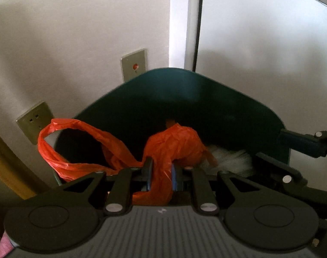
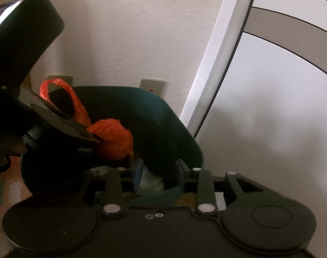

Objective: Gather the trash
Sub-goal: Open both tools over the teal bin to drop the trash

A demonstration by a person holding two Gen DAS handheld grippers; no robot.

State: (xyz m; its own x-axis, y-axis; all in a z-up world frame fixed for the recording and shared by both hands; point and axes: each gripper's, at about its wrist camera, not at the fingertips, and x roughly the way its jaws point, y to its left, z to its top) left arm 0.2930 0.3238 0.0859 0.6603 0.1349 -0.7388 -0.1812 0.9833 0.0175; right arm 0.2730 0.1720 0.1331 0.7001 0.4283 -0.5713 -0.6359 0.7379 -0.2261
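Two claws work at one dark green bin (image 1: 206,99) that stands against a pale wall, near two wall plates. The step in hand appears to be the gathering of the orange bag (image 1: 174,144) that lines or fills the bin, prior to lifting it out.

Left claw (image 1: 161,172): narrow, its blue pads pinching a twisted neck of the orange bag, which runs between the jaws and down below them. One loop handle of the bag (image 1: 56,150) hangs over the bin's left rim, well apart from this claw. The bunched body of the bag sits just beyond the fingertips, inside the bin.

Right claw (image 2: 158,173): jaws part-way open with nothing gripped; they straddle the bin's near right rim, with pale white material (image 2: 151,180) lying between and below them. The orange bunch lies to the left of this claw, near but not touching.

Judgement: the next move calls for the right claw to travel left and close on a free part of the bag, probably the loose handle or the bunch, while the left grip holds firm. Thin film may slip or tear if pulled unevenly.
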